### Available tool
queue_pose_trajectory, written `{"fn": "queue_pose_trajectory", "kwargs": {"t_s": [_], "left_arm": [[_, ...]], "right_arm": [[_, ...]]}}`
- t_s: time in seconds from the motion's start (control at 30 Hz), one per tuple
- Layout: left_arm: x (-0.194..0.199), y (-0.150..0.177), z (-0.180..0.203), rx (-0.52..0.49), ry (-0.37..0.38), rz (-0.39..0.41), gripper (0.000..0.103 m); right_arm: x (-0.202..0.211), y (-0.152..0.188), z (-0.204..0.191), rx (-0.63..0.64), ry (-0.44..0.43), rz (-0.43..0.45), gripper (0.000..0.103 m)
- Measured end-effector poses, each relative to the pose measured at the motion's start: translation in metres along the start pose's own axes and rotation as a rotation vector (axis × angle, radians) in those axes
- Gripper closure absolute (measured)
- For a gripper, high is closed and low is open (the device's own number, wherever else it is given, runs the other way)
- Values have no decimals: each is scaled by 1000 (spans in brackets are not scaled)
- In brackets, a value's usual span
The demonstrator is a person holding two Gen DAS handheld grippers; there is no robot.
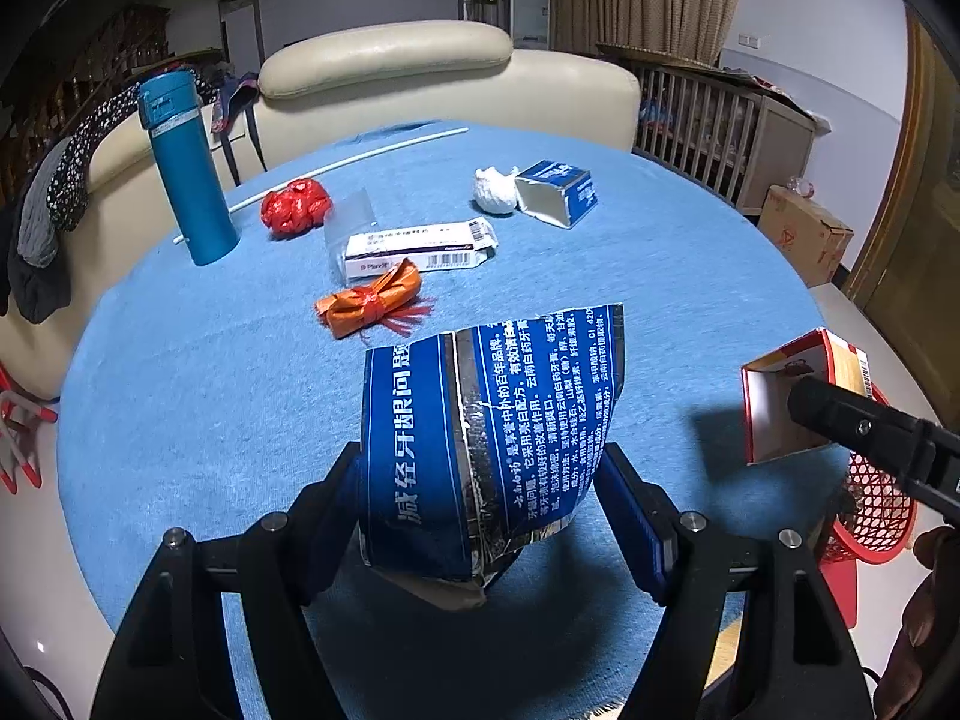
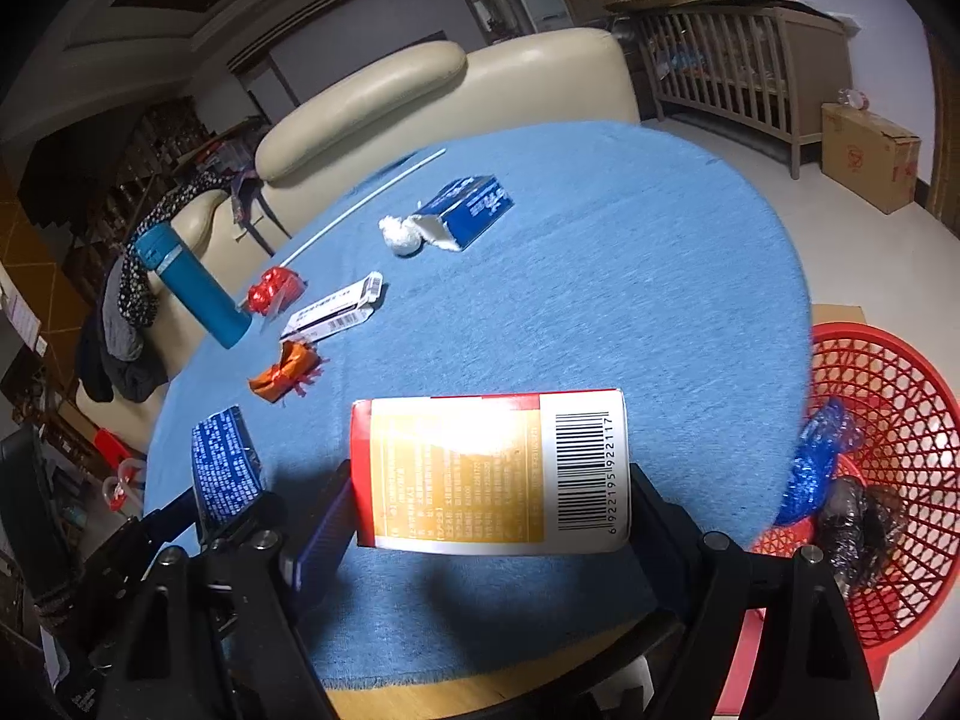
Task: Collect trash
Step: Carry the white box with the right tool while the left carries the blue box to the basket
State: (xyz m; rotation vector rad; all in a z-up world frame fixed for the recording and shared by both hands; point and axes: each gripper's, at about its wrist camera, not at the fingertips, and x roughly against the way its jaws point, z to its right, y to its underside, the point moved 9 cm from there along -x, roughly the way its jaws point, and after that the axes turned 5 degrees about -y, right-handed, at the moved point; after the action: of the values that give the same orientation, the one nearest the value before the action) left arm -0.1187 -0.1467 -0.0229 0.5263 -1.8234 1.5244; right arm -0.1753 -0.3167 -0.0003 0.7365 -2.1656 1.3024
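Observation:
My left gripper [image 1: 480,480] is shut on a torn blue toothpaste box [image 1: 480,432] held above the blue tablecloth [image 1: 660,276]; the box also shows in the right wrist view [image 2: 225,468]. My right gripper [image 2: 489,480] is shut on a red and yellow carton [image 2: 489,471] with a barcode, above the table's near edge; the carton shows in the left wrist view [image 1: 792,396]. A red mesh basket [image 2: 888,480] stands on the floor to the right, holding a blue wrapper [image 2: 813,462] and dark trash.
On the table lie an orange wrapper [image 1: 372,303], a white flat box [image 1: 420,246], a red crumpled bag [image 1: 294,207], a white wad [image 1: 495,189], a blue carton [image 1: 561,192], a white stick [image 1: 336,168] and a teal flask [image 1: 186,168]. A cream sofa [image 1: 450,78] stands behind.

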Motion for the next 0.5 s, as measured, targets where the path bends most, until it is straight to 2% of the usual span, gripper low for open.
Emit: {"fn": "queue_pose_trajectory", "kwargs": {"t_s": [0.5], "left_arm": [[5, 6, 23, -37, 48, 17, 26]], "right_arm": [[19, 2, 37, -54, 45, 39, 18]]}}
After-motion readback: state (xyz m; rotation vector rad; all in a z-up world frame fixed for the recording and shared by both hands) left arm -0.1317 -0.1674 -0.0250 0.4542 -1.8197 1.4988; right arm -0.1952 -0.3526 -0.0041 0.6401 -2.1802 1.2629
